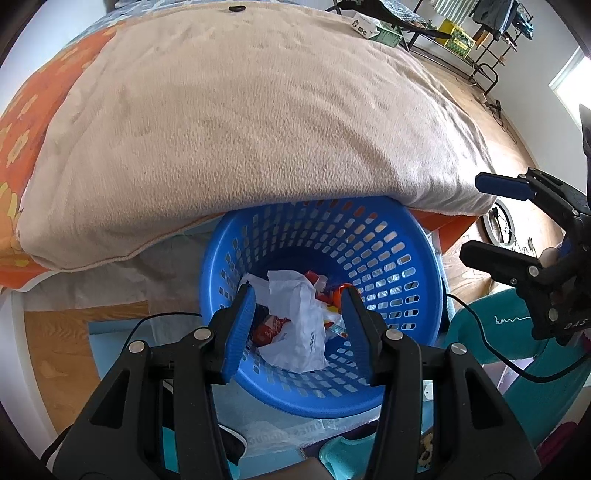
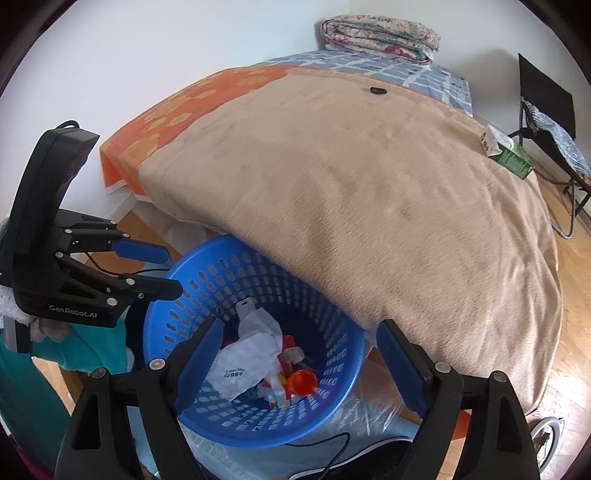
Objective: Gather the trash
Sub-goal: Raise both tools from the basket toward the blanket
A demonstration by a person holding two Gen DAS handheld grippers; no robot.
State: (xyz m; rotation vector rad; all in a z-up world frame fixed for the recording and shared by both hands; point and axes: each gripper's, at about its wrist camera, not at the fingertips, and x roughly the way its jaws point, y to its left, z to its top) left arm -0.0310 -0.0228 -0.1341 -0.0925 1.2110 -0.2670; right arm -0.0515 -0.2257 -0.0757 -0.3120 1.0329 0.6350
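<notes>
Left gripper (image 1: 297,325): hangs over the basket (image 1: 221,254), pointing steeply down. Jaws partly apart, nothing between the blue pads (image 1: 240,332); the trash seen through the gap lies on the basket floor below. From the right wrist view the same gripper (image 2: 162,271) sits at the basket's left rim, jaws parted, empty.

Right gripper (image 2: 299,369): jaws wide apart, nothing between them. Also above the basket (image 2: 343,354), tilted down. In the left wrist view it (image 1: 480,218) shows at the right edge, off to the side of the basket, jaws spread.

Trash: all inside the blue perforated basket. White crumpled bag (image 2: 247,363) with small print on top; another view of it (image 1: 299,325) in the middle. Red wrapper (image 1: 267,328) beside and partly under the bag. Orange cup (image 2: 303,382) lying near the wrappers at the bag's right.

Basket stands on the floor, its far rim tucked under the overhang of a beige blanket (image 1: 240,122). Blanket covers a bed; orange flowered sheet (image 2: 177,107) shows at its left side. Small dark object (image 2: 376,90) lies on the blanket far back. Folded quilt (image 2: 380,35) at the bed's far end. Green box (image 2: 511,157) at the blanket's right edge. Black cable (image 2: 332,443) runs on the floor near the basket.
</notes>
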